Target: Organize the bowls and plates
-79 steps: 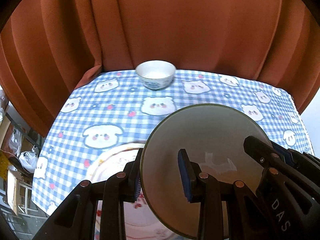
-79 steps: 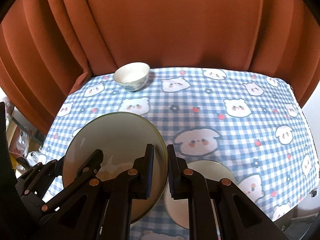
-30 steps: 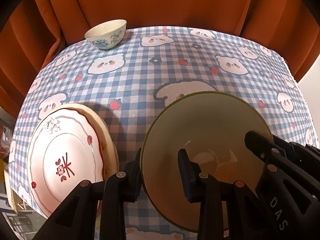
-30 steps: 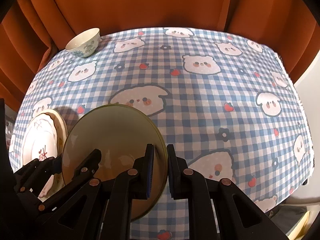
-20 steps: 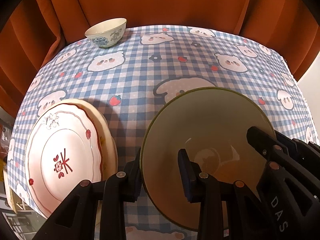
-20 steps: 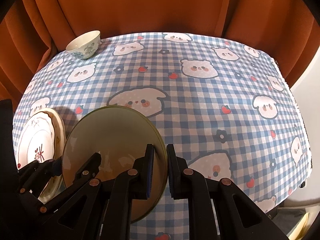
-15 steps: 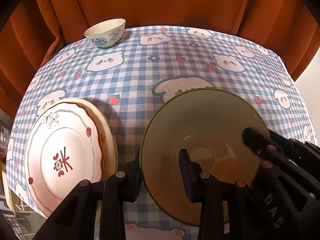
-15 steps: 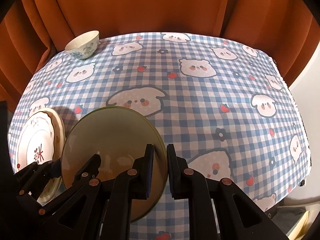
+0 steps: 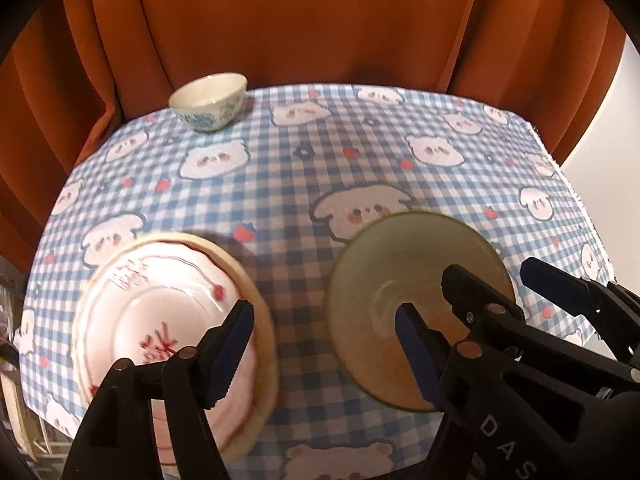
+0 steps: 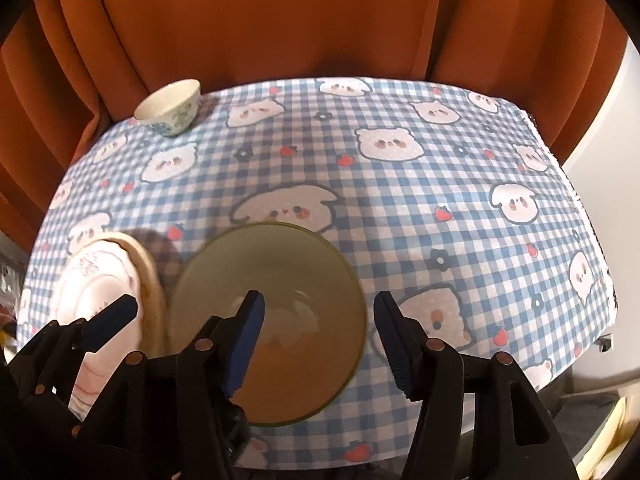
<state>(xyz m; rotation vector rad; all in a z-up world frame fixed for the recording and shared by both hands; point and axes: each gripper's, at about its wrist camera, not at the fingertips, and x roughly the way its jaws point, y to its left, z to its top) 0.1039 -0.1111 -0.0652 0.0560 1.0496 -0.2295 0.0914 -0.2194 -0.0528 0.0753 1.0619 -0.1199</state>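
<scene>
1. One table [image 9: 360, 168] stands before orange curtains [image 9: 304, 20], covered by a blue-and-white checked cloth printed with bears and strawberries.
2. I count three kinds of dish: one olive-green plate [image 9: 416, 280], one stack of two pale plates [image 9: 160, 308], and one small white bowl [image 9: 208, 100] with blue pattern.
3. The green plate lies flat on the cloth, at about 5 o'clock from the table's middle in the left wrist view, near the front edge.
4. The stack sits at about 8 o'clock, just beside the green plate with a strip of cloth between them. The top plate is white with red markings; a cream plate's rim shows under it.
5. The bowl stands upright at about 11 o'clock, near the far edge by the curtains, well apart from the plates.
6. The left gripper [image 9: 324, 332] has just been opening; its jaws are spread and released, straddling the green plate's left rim without pressing it.
7. The right gripper [image 10: 320, 320] has likewise just been opening; its jaws stand apart either side of the plate's right rim, gripping nothing.
</scene>
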